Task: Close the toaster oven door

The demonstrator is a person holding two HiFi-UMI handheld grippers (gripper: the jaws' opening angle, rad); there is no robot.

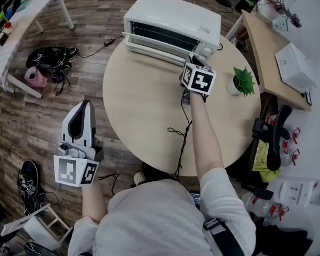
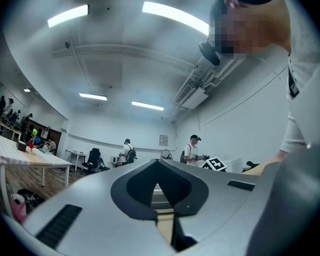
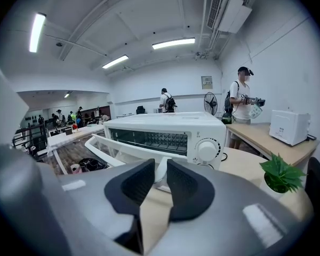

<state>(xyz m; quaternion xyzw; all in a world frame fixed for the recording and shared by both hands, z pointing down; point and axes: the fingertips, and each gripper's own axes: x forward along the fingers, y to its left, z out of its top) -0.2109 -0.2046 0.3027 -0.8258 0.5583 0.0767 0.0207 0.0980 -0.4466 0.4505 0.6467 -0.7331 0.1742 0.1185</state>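
A white toaster oven (image 1: 173, 23) stands at the far side of the round table (image 1: 144, 111). Its door (image 1: 149, 44) hangs open, folded down toward me. My right gripper (image 1: 194, 62) sits at the door's right end, just below the knob. In the right gripper view the oven (image 3: 165, 135) fills the middle and the door (image 3: 117, 151) runs in from the left. There the right gripper (image 3: 161, 170) has its dark pads drawn close with the door's white edge between them. My left gripper (image 1: 86, 105) hangs off the table's left side, shut and empty. The left gripper (image 2: 158, 184) points up at the ceiling.
A small potted plant (image 1: 242, 80) stands on the table to the right of the oven. A black cable (image 1: 181, 135) trails across the table toward me. A wooden desk (image 1: 266, 52) with a white box (image 1: 296, 65) is at the right. Bags and shoes (image 1: 50, 57) lie on the floor at left.
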